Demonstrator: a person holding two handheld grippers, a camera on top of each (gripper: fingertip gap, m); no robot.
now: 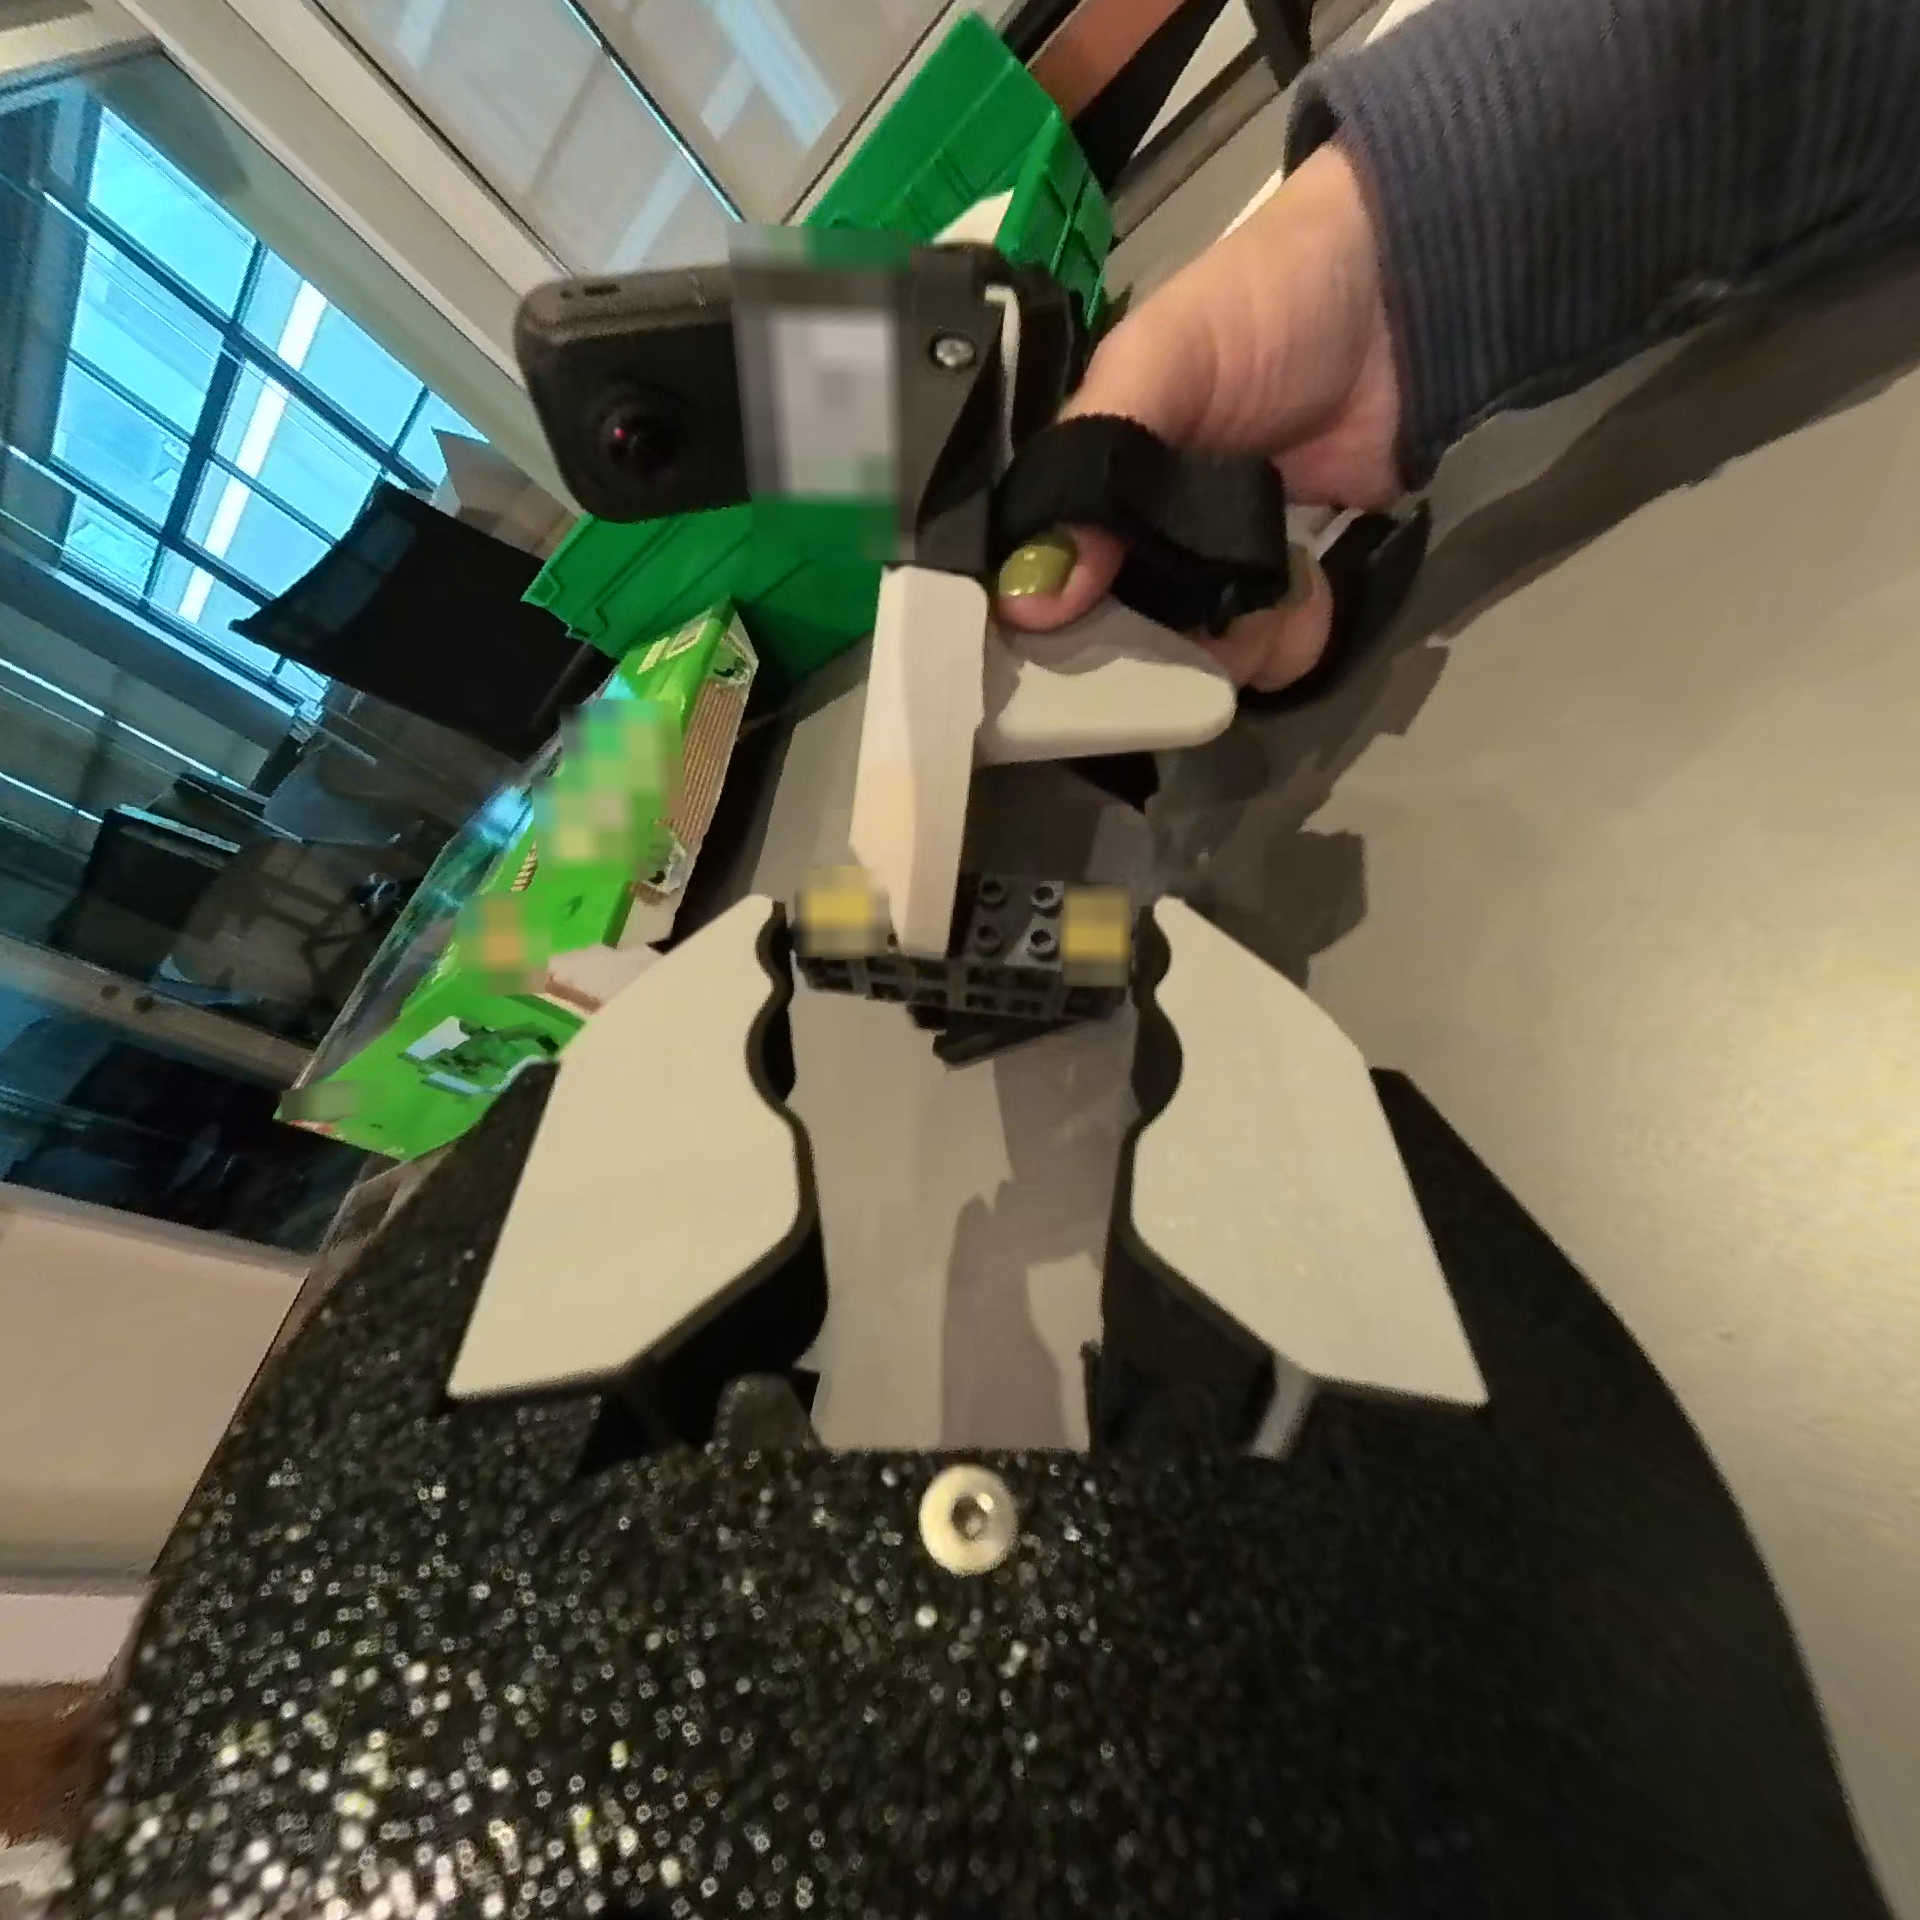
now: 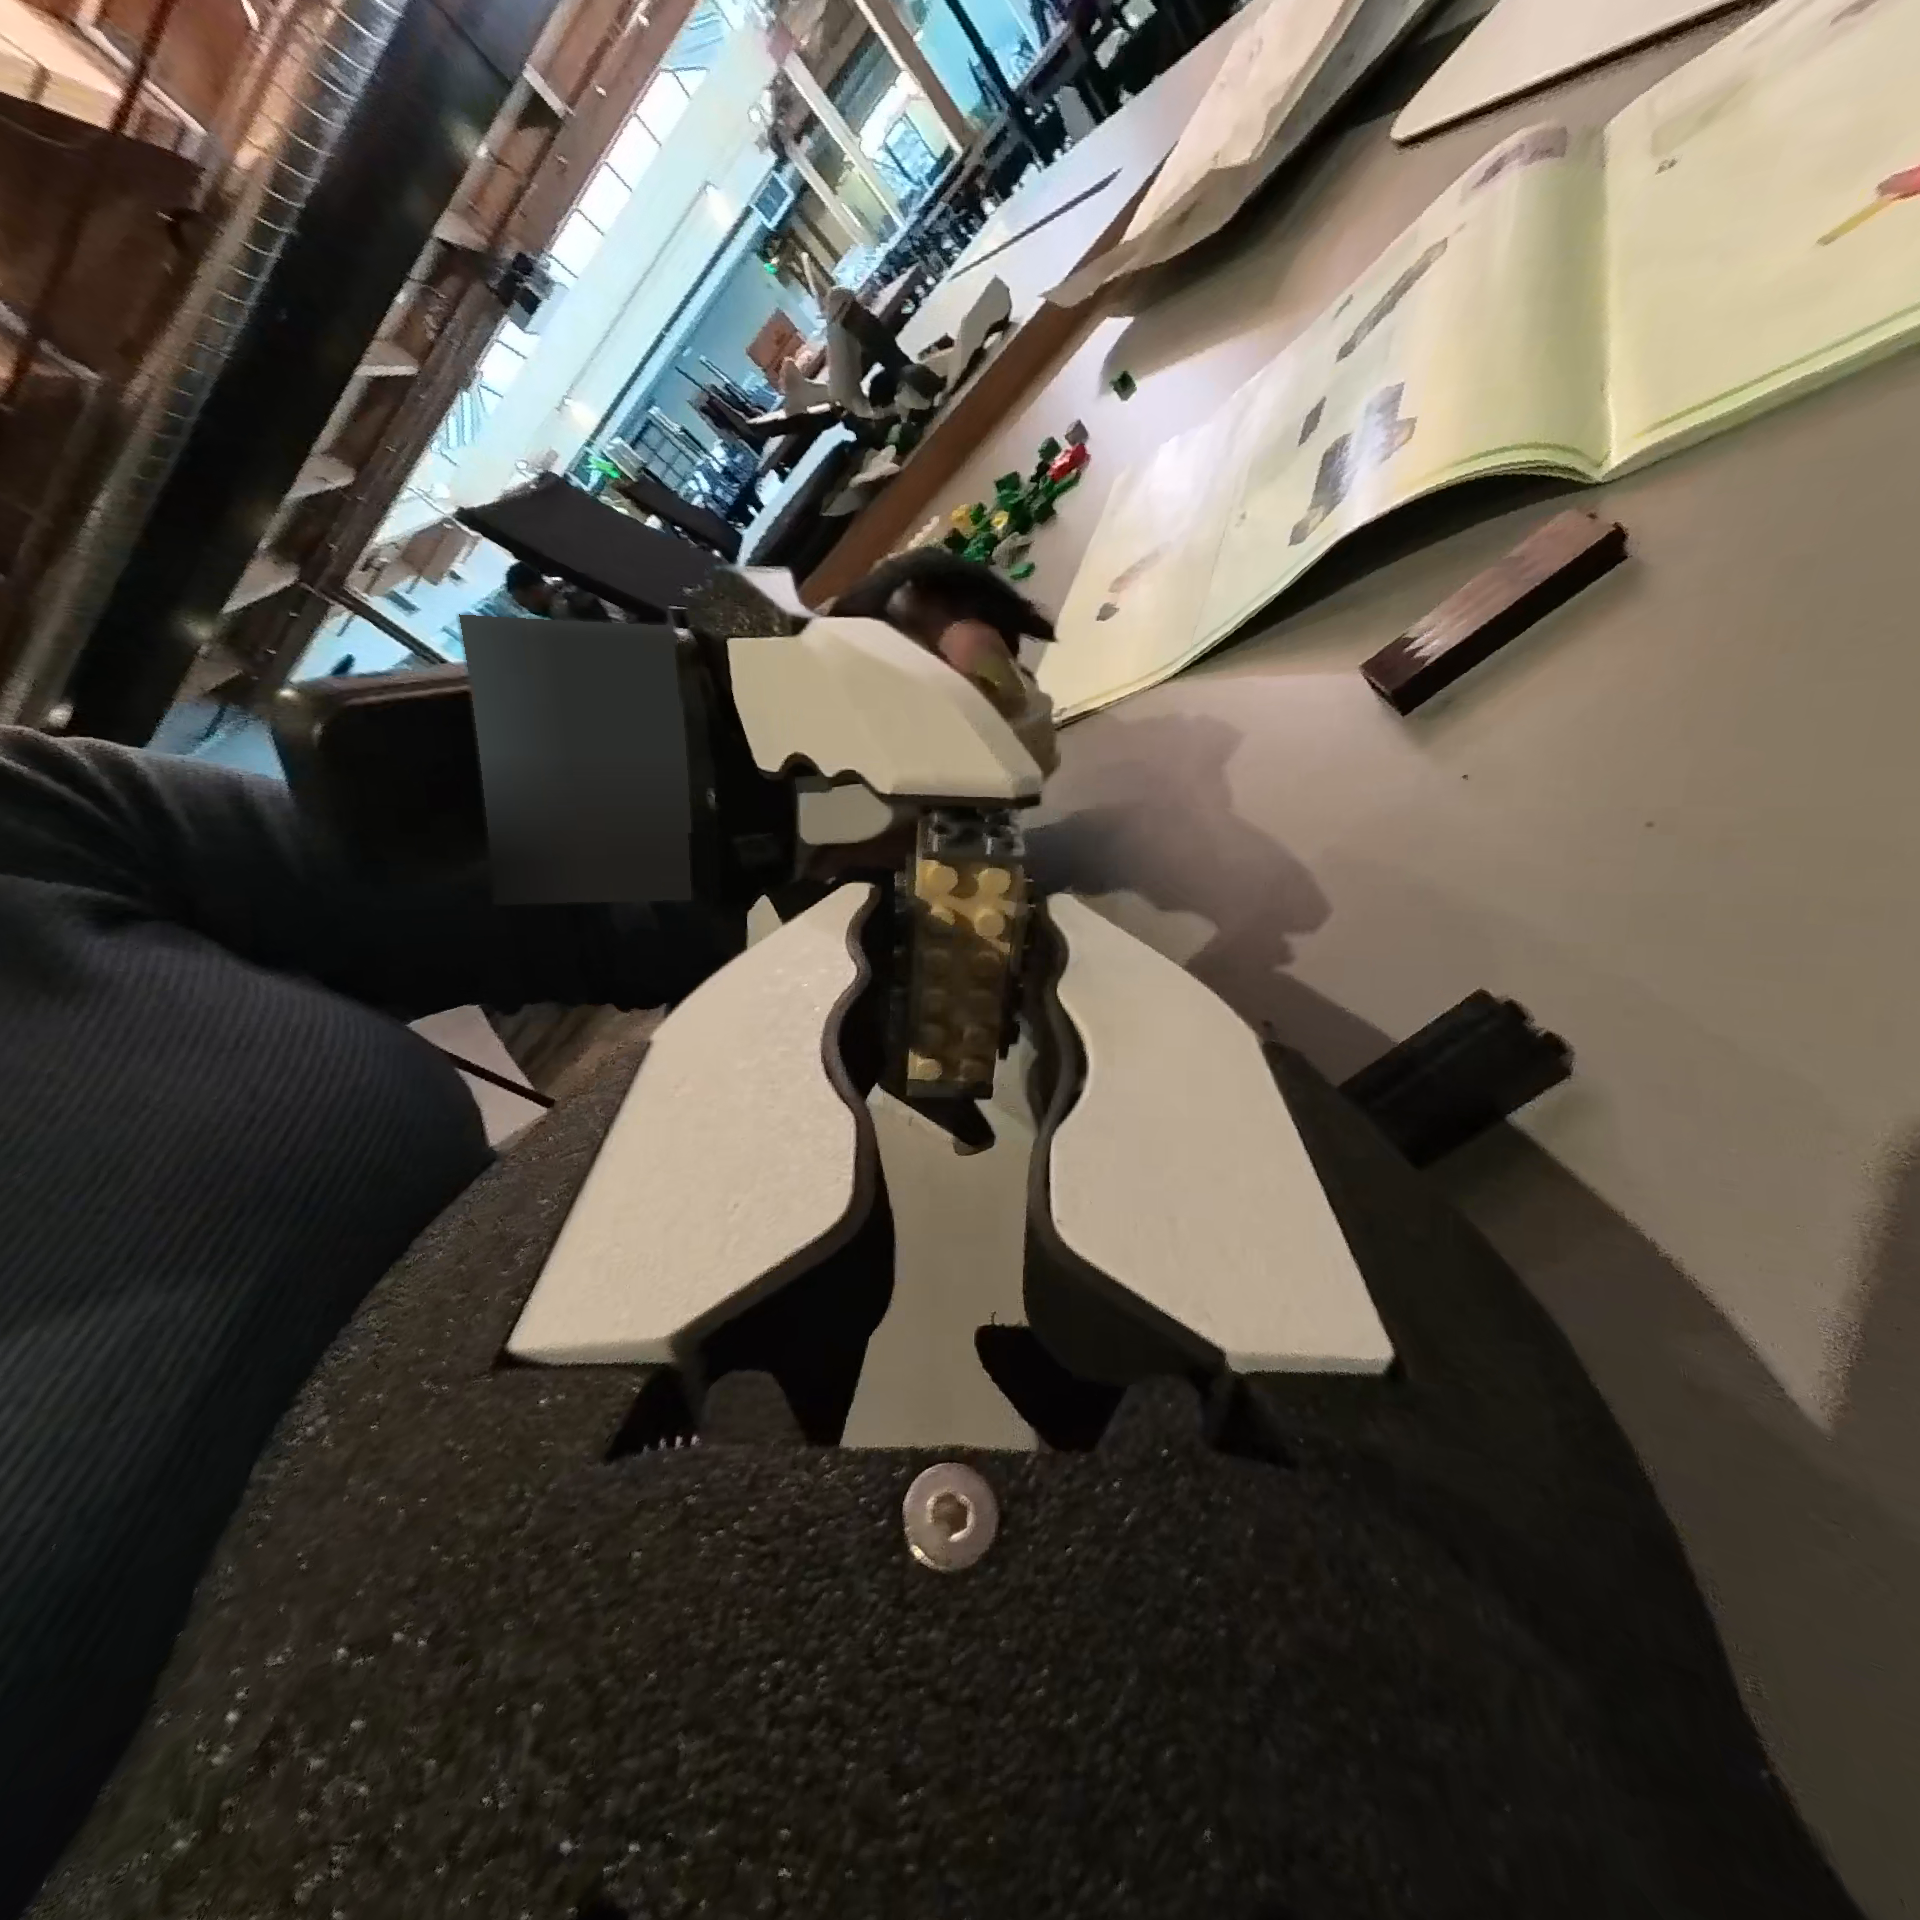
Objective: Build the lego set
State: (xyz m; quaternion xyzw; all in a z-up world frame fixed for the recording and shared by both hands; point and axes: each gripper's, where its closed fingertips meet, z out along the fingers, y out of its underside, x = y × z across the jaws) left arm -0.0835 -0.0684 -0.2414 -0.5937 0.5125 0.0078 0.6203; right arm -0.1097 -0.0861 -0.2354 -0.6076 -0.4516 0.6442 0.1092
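A small Lego assembly of dark grey and tan bricks (image 1: 1023,935) is held in the air between both grippers. My left gripper (image 1: 961,940) is shut on its two ends. The right gripper comes in from above, and one of its white fingers (image 1: 914,790) lies across the bricks. In the right wrist view my right gripper (image 2: 956,925) is shut on the sides of the same assembly (image 2: 961,977), whose tan studs face the camera. A white finger (image 2: 883,707) of the left gripper sits just beyond it.
A grey table (image 2: 1455,883) holds an open instruction booklet (image 2: 1455,343), a heap of loose green, yellow and red bricks (image 2: 1013,504), a long dark brown piece (image 2: 1496,613) and a black piece (image 2: 1455,1081). A green Lego box (image 1: 499,977) and green bins (image 1: 935,197) stand behind. Only a small space, under 4 cm, lies between the two pairs of fingers.
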